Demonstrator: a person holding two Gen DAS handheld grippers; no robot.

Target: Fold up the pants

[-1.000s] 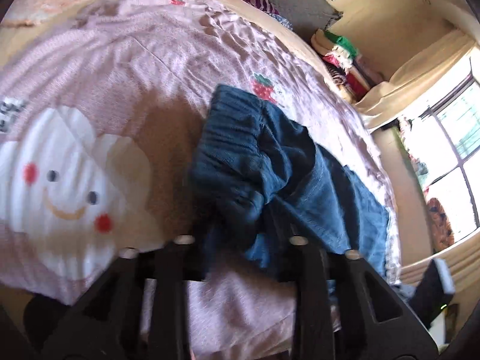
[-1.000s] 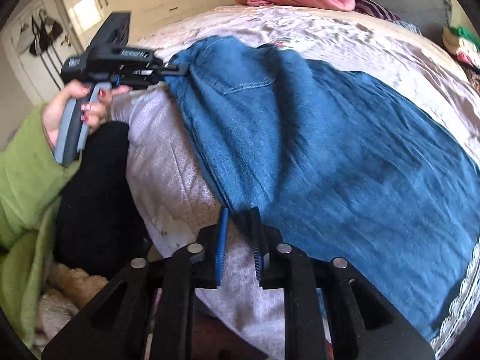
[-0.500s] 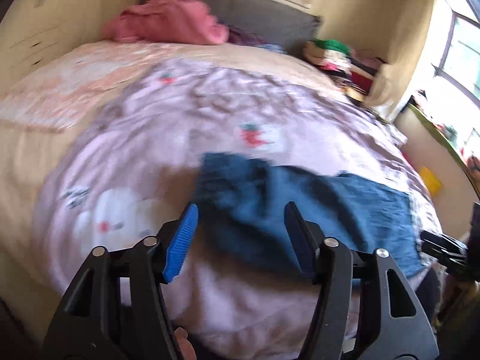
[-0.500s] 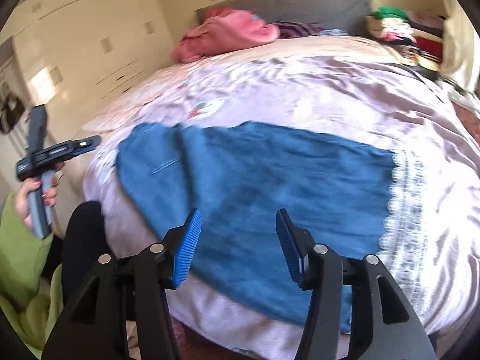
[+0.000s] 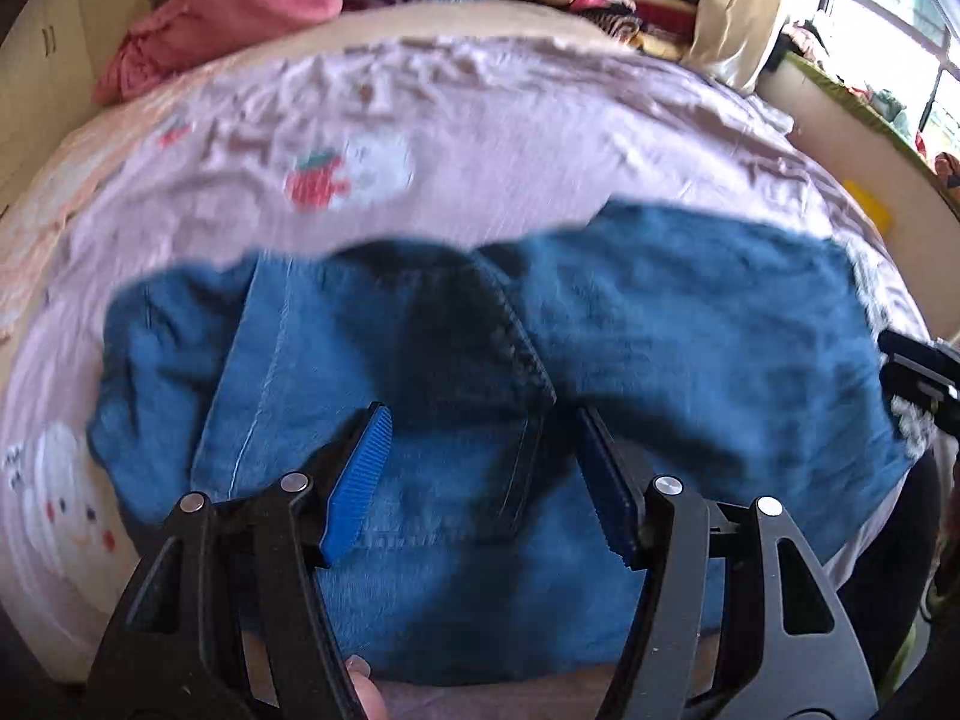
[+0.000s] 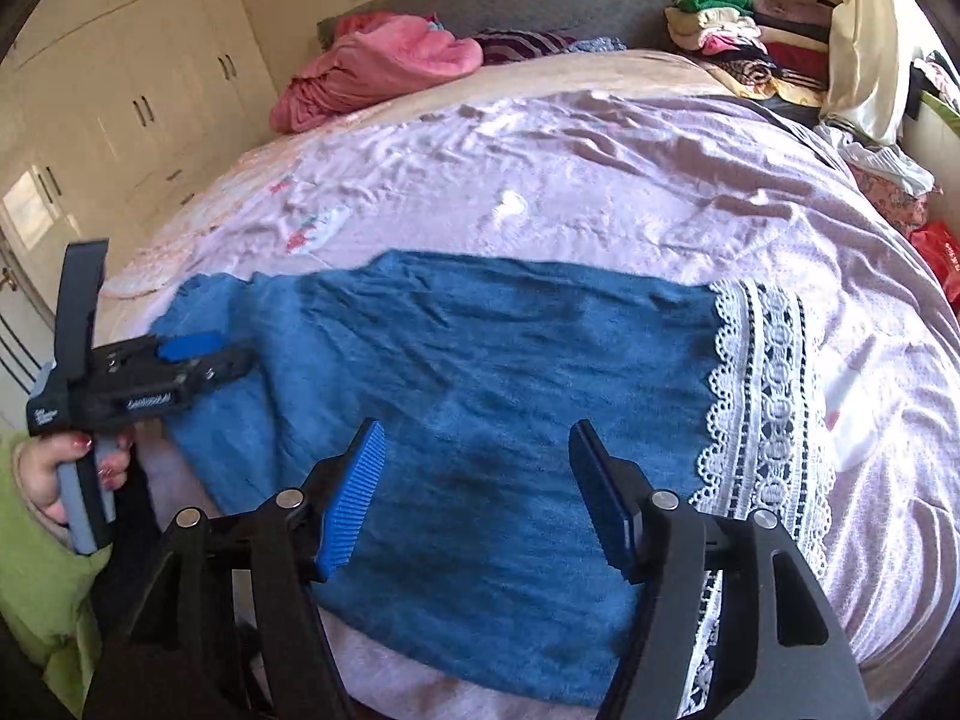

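Across wrinkled pink bedsheet (image 6: 600, 180), blue denim pants with lace hem (image 6: 480, 372); left gripper (image 5: 480, 468) spread, right gripper (image 6: 474, 480) opening, both empty; risks bunching while folding

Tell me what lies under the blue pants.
The blue pants lie spread flat on the pink bedsheet, which shows all around them. Whatever else is beneath the denim is covered.

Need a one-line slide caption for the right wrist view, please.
Right gripper, jaws opening and empty, above blue pants with a lace hem lying flat on the pink bedspread.
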